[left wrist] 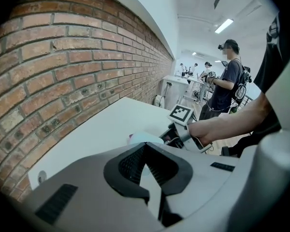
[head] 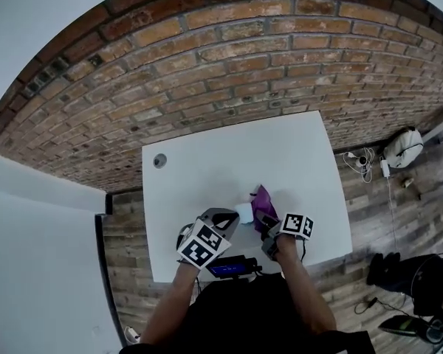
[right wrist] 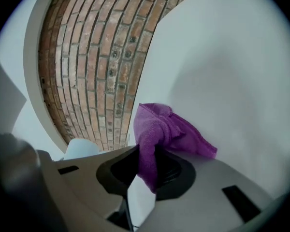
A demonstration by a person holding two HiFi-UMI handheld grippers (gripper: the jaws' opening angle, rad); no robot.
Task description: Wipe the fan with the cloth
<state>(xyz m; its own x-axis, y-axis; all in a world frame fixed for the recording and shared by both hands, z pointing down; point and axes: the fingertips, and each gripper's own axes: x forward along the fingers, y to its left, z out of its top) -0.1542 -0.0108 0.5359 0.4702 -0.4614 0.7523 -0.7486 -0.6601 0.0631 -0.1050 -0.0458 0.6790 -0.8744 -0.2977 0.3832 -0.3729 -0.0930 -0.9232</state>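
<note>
Right tool [right wrist: 146,164] clamps purple cloth [right wrist: 170,129]; left tool [left wrist: 148,167] grips fan [left wrist: 146,138], mostly hidden behind its jaws.

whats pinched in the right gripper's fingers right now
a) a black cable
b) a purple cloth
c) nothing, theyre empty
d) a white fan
b: the right gripper view shows the purple cloth clamped between the fingers of the right gripper, with the rest of the cloth bunched up above them against the white table.
</note>
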